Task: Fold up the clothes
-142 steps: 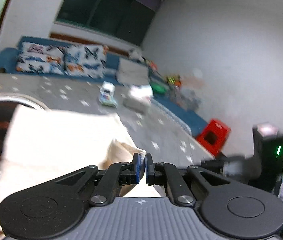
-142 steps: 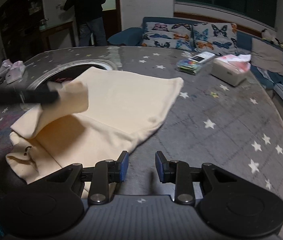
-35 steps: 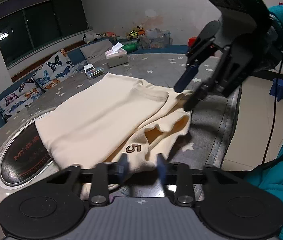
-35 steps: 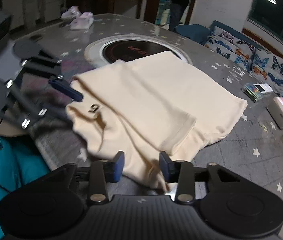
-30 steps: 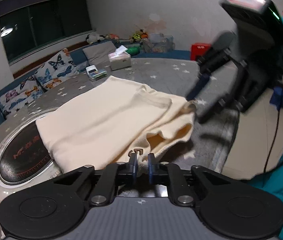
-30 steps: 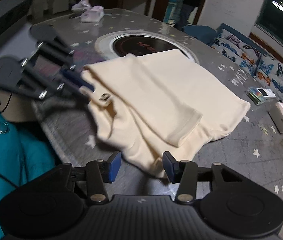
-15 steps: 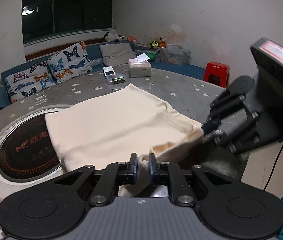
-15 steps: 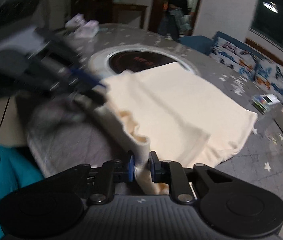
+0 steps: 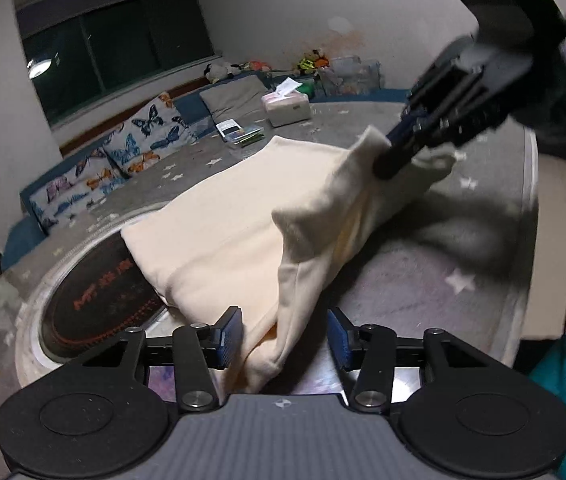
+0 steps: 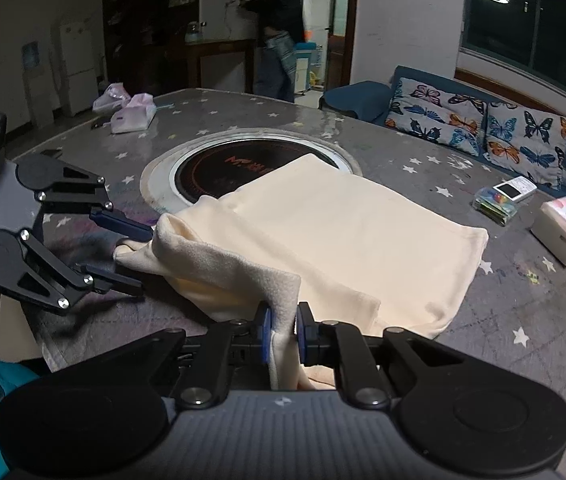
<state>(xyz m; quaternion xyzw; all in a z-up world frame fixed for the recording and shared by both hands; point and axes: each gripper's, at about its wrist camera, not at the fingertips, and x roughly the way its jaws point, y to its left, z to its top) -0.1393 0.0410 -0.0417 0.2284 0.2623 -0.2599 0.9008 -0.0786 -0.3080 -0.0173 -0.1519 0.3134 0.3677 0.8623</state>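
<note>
A cream garment (image 9: 243,232) lies partly folded on the grey star-patterned table (image 10: 523,320); it also shows in the right wrist view (image 10: 343,232). My left gripper (image 9: 283,338) is open, with a hanging cream corner loose between its fingers. It shows in the right wrist view (image 10: 131,256) with its jaws apart around the cloth's end. My right gripper (image 10: 283,334) is shut on a cream fold and holds it lifted above the table. In the left wrist view the right gripper (image 9: 391,160) pinches the raised cloth at upper right.
A round black hotplate (image 10: 235,168) is set in the table, partly under the garment. A tissue box (image 10: 563,232) and a small box of items (image 10: 499,200) sit at the far right. Pink packets (image 10: 131,116) lie far left. A person (image 10: 275,24) stands behind.
My left gripper has opened and let go of the cloth corner. My right gripper stays shut on its fold and has lifted it higher.
</note>
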